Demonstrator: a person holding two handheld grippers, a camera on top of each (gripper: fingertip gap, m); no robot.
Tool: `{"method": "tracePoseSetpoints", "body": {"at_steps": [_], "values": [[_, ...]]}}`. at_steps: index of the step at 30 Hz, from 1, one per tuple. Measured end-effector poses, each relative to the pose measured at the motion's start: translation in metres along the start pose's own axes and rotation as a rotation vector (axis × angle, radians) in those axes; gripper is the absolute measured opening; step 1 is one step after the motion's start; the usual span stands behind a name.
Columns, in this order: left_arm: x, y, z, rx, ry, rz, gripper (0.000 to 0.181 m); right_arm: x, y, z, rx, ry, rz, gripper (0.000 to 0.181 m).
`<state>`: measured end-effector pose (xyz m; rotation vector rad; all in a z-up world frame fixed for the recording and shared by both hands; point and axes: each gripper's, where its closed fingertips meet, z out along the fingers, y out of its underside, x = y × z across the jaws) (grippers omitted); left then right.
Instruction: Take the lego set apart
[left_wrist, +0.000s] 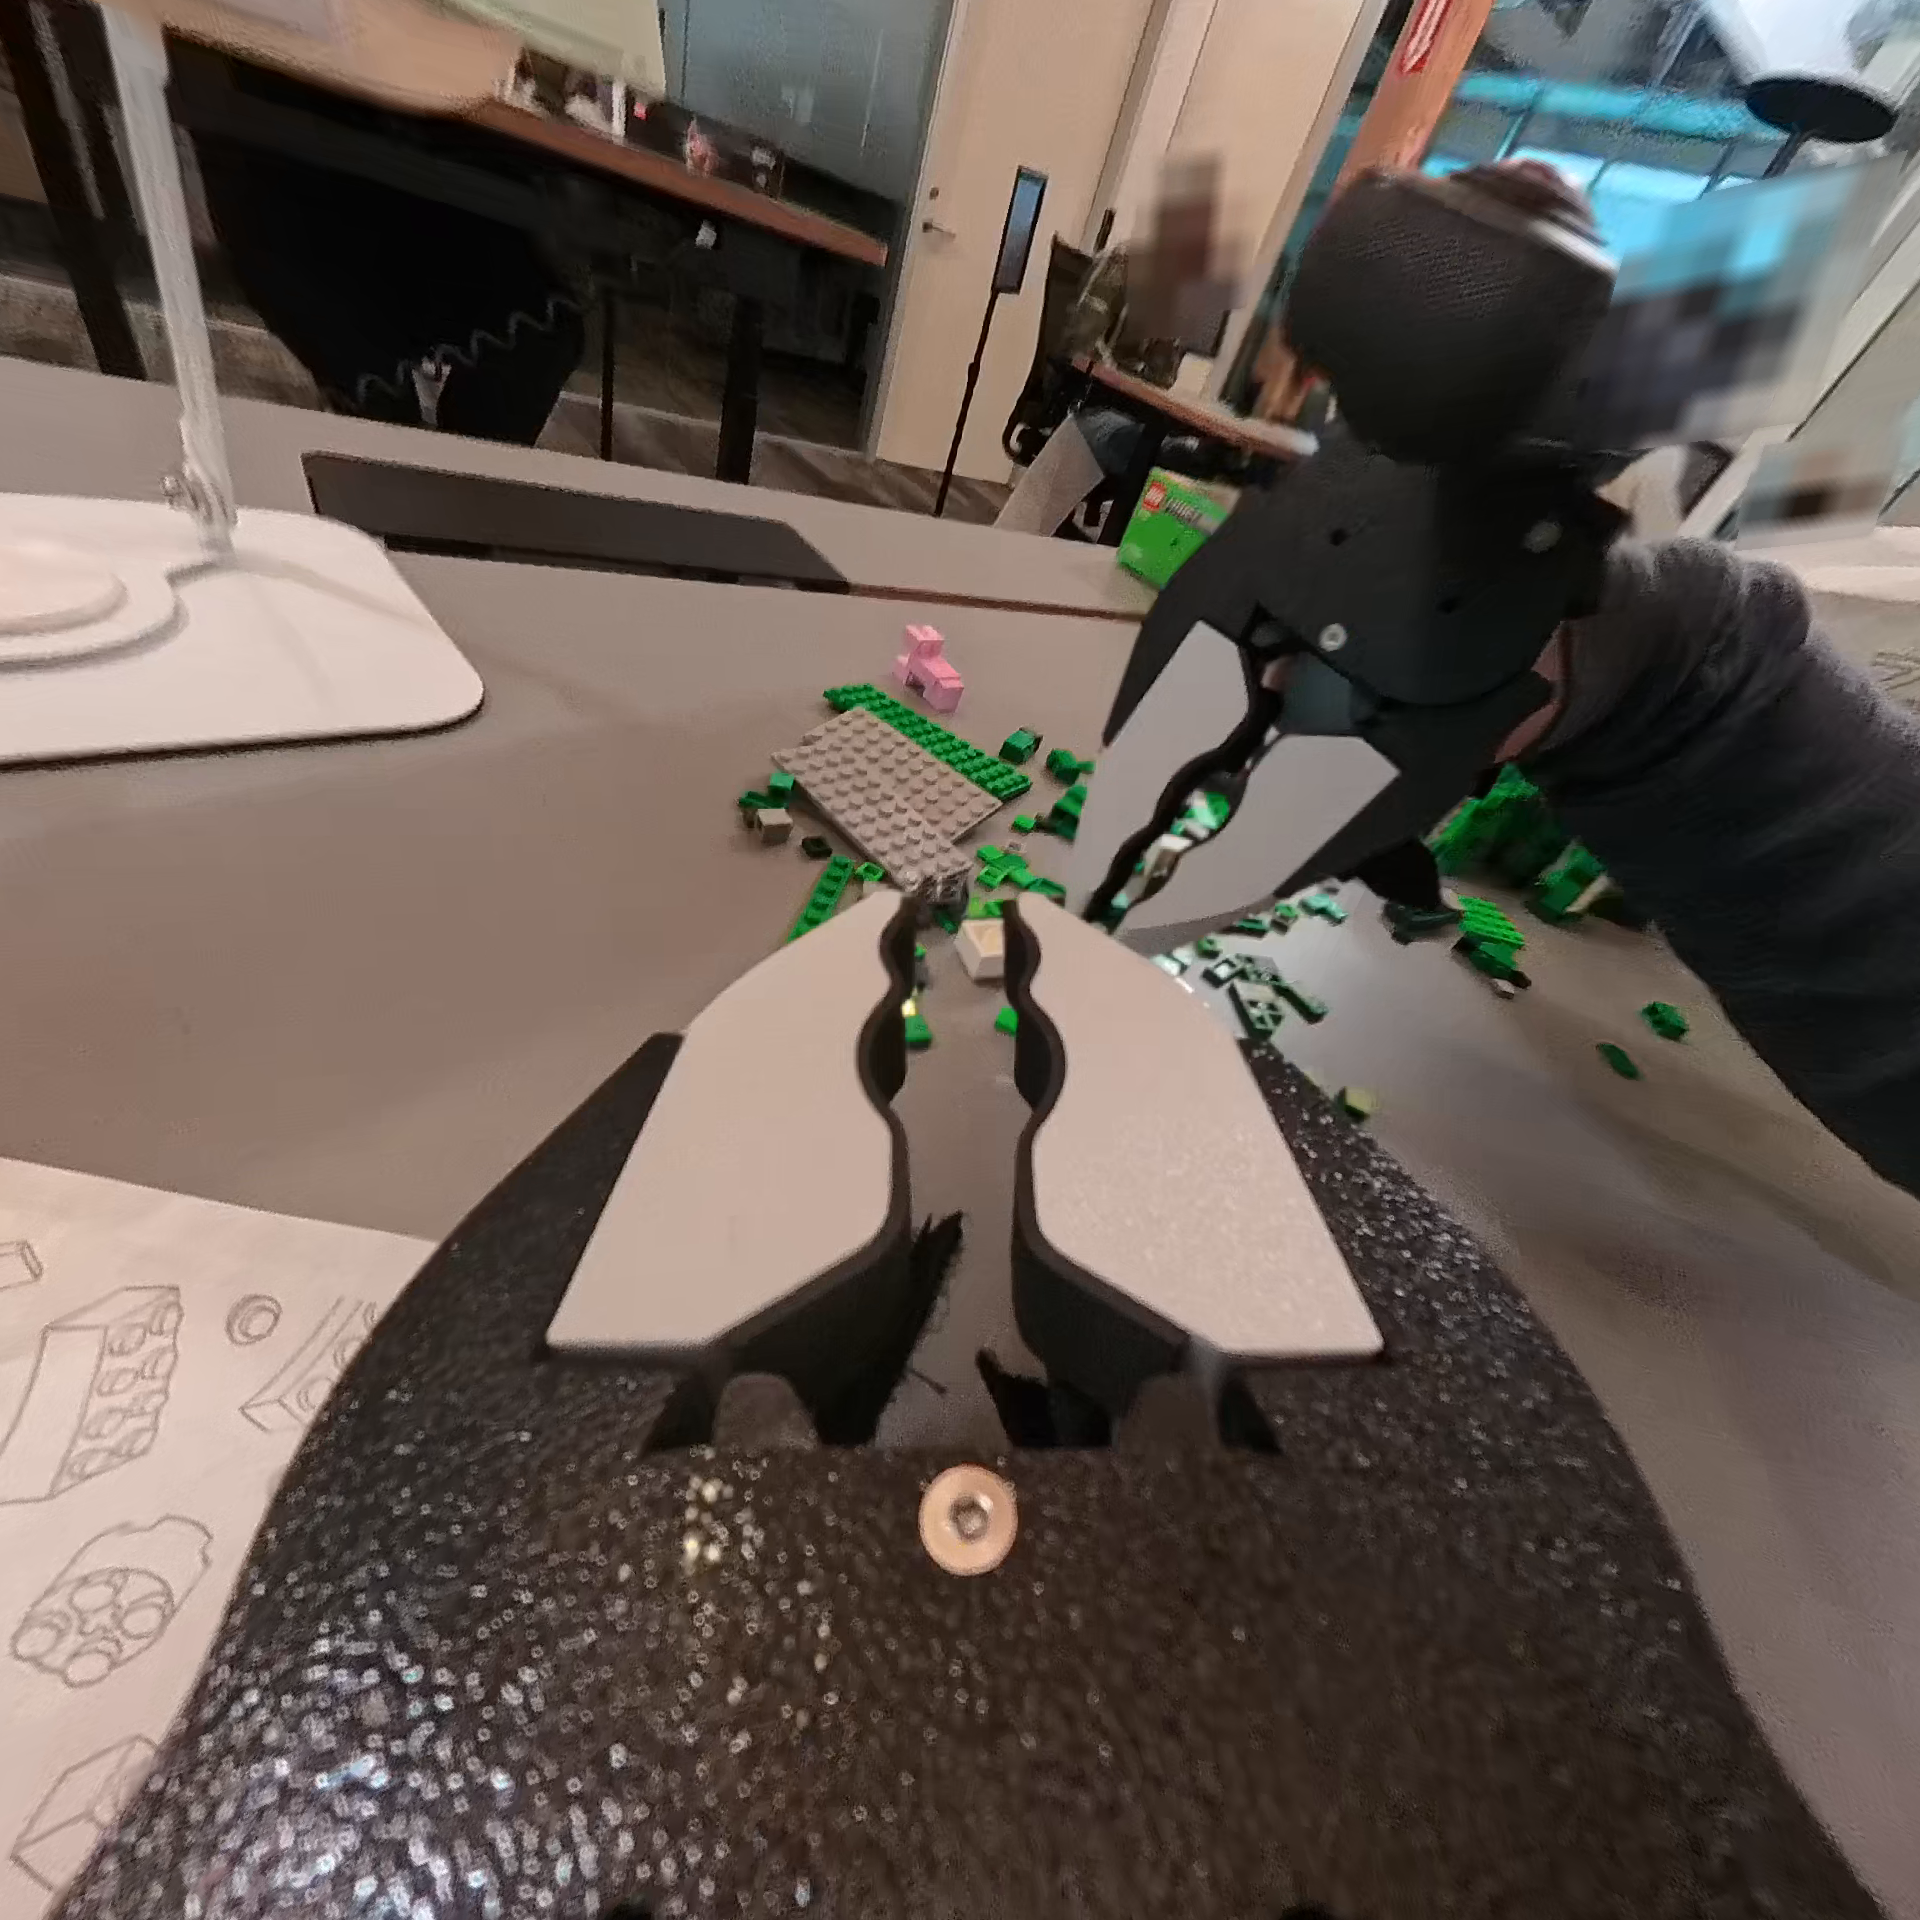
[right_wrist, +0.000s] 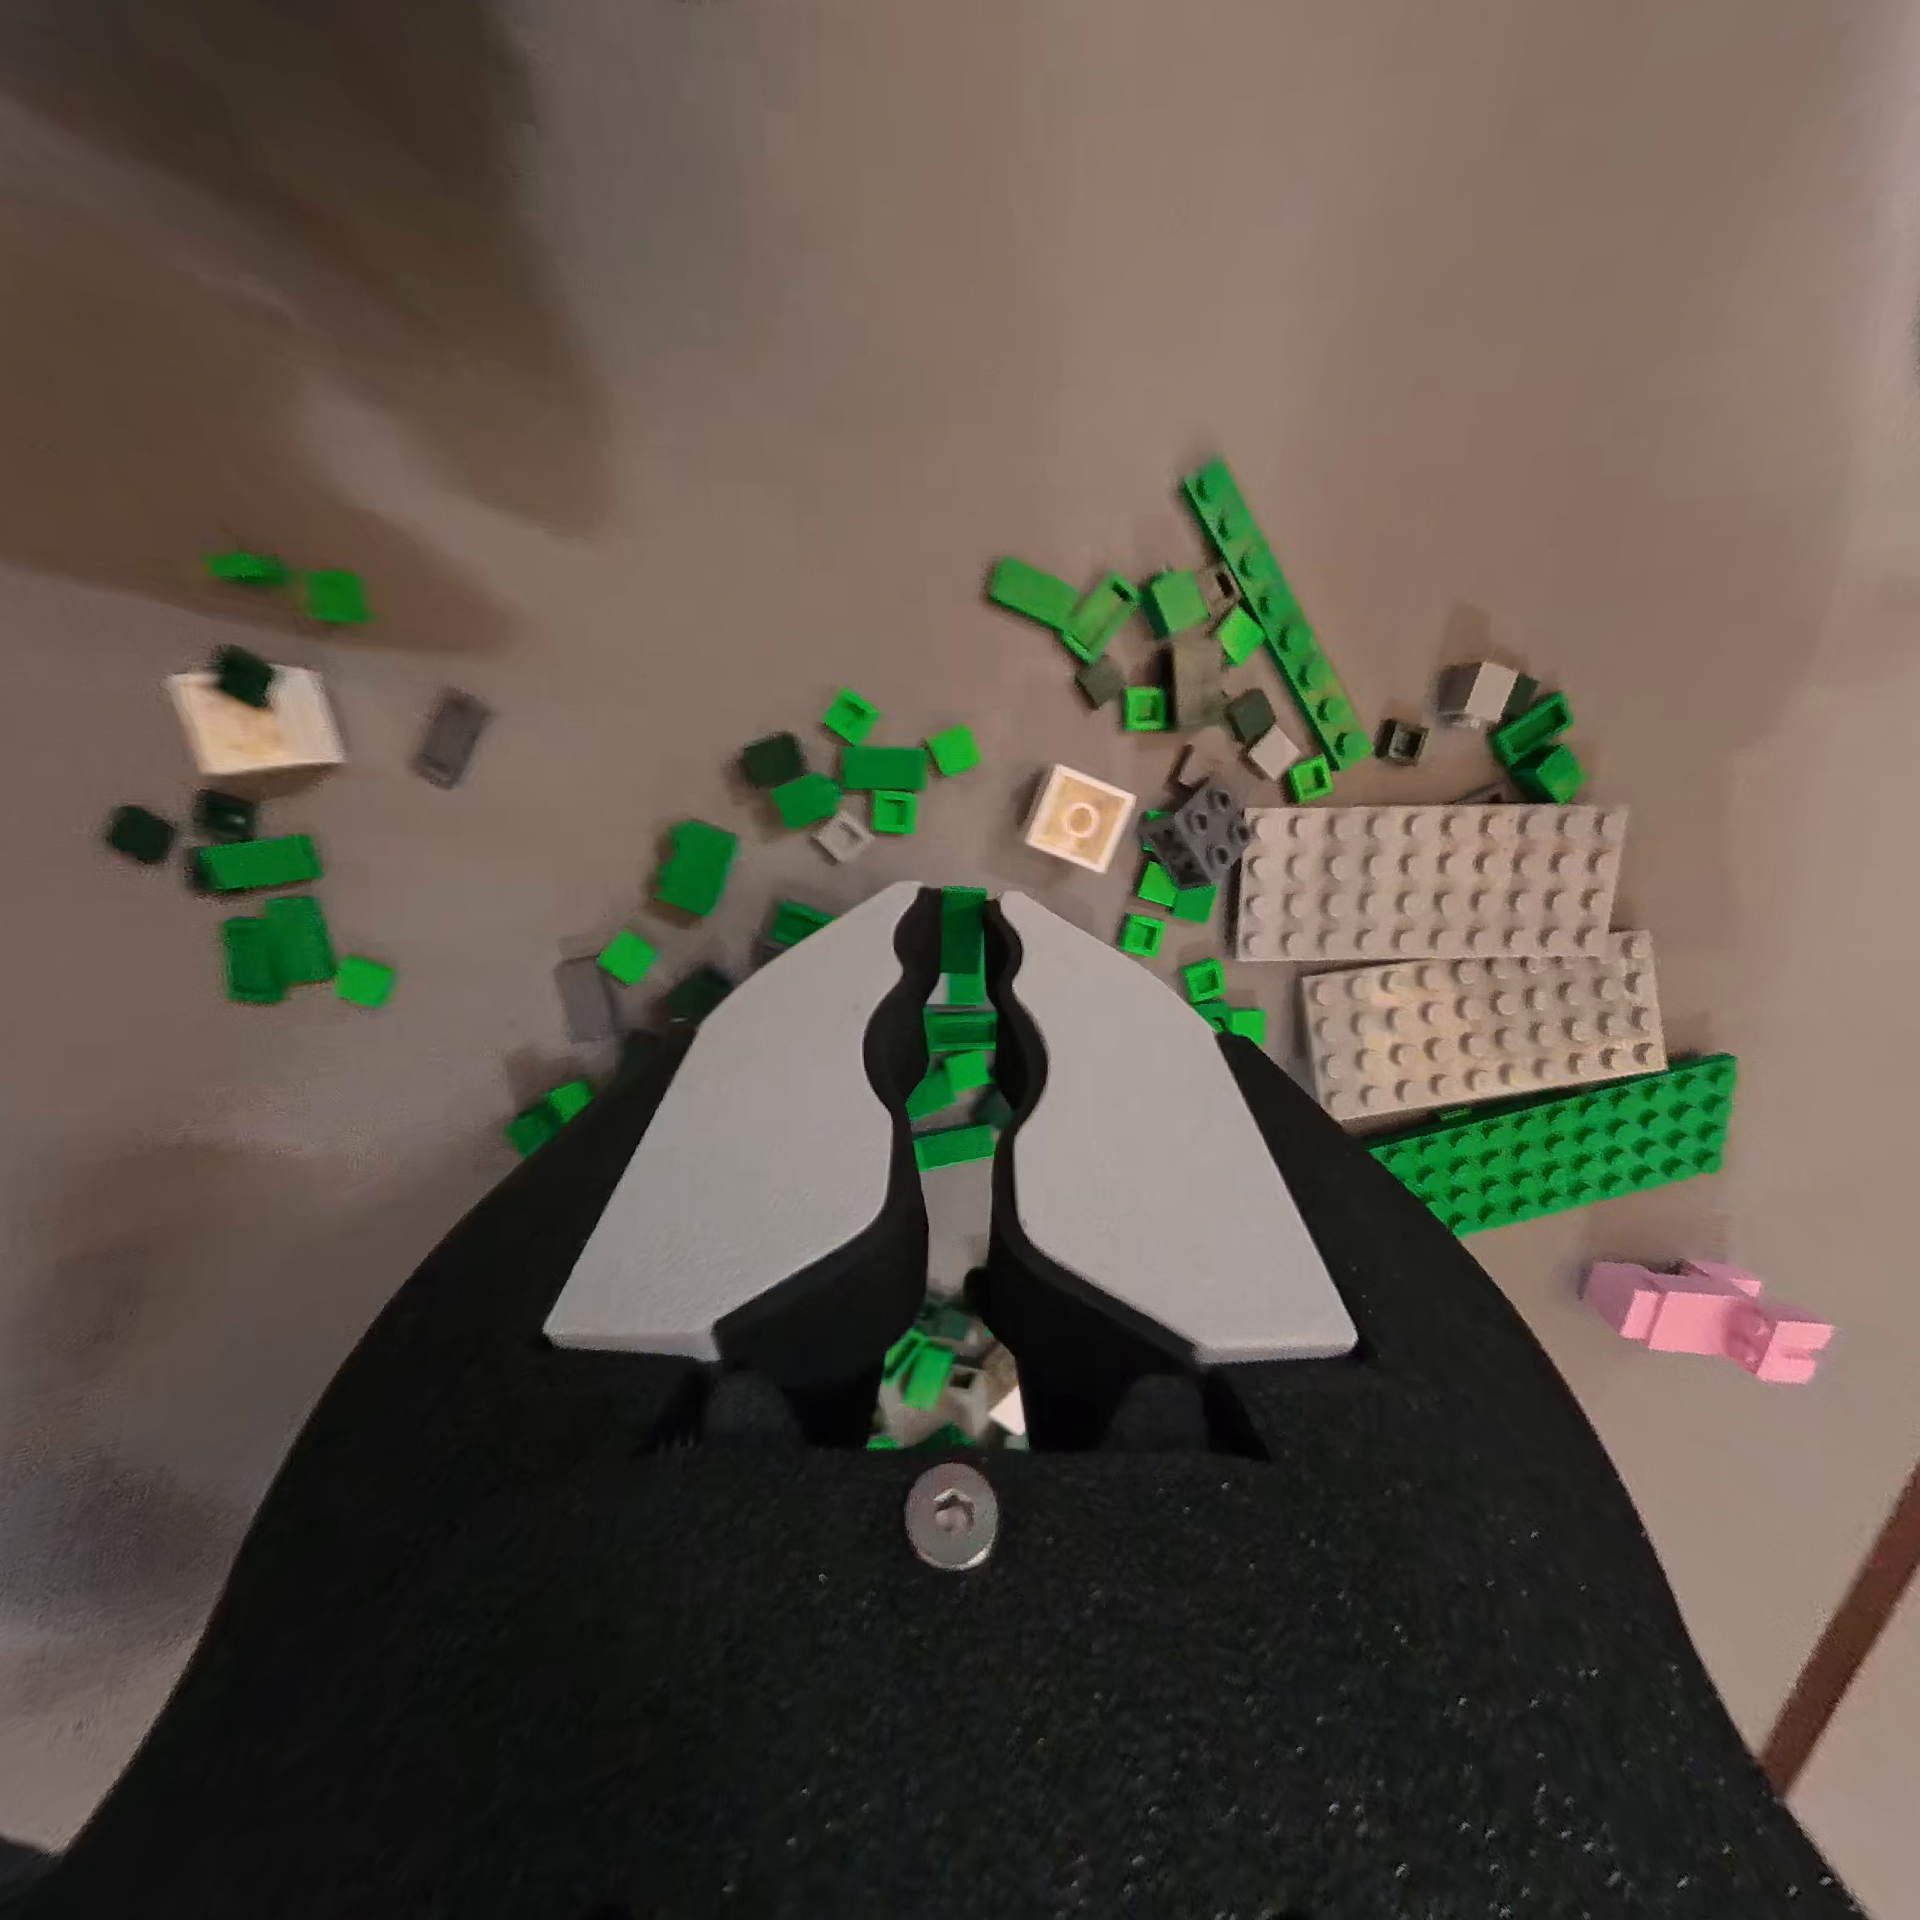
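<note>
Loose green, grey and white lego pieces lie scattered on the grey table. A grey studded plate (left_wrist: 894, 790) lies flat on a green plate (left_wrist: 935, 738); the right wrist view shows two grey plates (right_wrist: 1423, 883) and the green plate (right_wrist: 1558, 1143) side by side. My left gripper (left_wrist: 963, 904) hovers at the grey plate's near corner, its jaws a narrow gap apart with nothing between them. My right gripper (right_wrist: 961, 896) points down over the pile, closed on a small green piece (right_wrist: 961, 940); it also shows in the left wrist view (left_wrist: 1117, 914). A white brick (left_wrist: 982, 945) lies just past my left fingertips.
A pink lego pig (left_wrist: 930, 665) (right_wrist: 1704, 1320) lies beyond the plates. A white stand base (left_wrist: 260, 644) sits at the left, a printed sheet with brick drawings (left_wrist: 104, 1403) at the near left, a green box (left_wrist: 1174, 520) at the far table edge. A person's sleeve (left_wrist: 1714, 779) reaches in from the right. One gripper's finger ends stand about 11 cm off the other's. To the green plate (right_wrist: 1558, 1143): right tips about 15 cm, left tips about 25 cm.
</note>
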<state>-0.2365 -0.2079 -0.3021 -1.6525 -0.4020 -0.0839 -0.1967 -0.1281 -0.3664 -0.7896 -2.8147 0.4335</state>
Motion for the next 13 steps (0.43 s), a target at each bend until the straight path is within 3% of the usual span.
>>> {"method": "tracePoseSetpoints", "body": {"at_steps": [3, 5, 8, 11, 13], "values": [[0.011, -0.02, -0.015, 0.026, 0.071, 0.076, 0.013, -0.029, -0.01, -0.02, 0.101, -0.01, -0.031, 0.007], [0.002, -0.029, -0.031, -0.044, 0.045, 0.176, 0.017, -0.055, -0.01, -0.026, 0.125, -0.032, -0.037, 0.007], [-0.018, -0.031, -0.064, -0.244, -0.032, 0.321, 0.031, -0.091, -0.001, -0.023, 0.113, -0.057, -0.035, 0.007], [-0.041, -0.019, -0.097, -0.464, -0.189, 0.569, 0.028, -0.112, 0.009, -0.01, 0.088, -0.071, 0.0, 0.007], [-0.041, -0.007, -0.108, -0.562, -0.178, 0.566, 0.031, -0.117, 0.014, -0.003, 0.08, -0.071, 0.029, 0.007]]}}
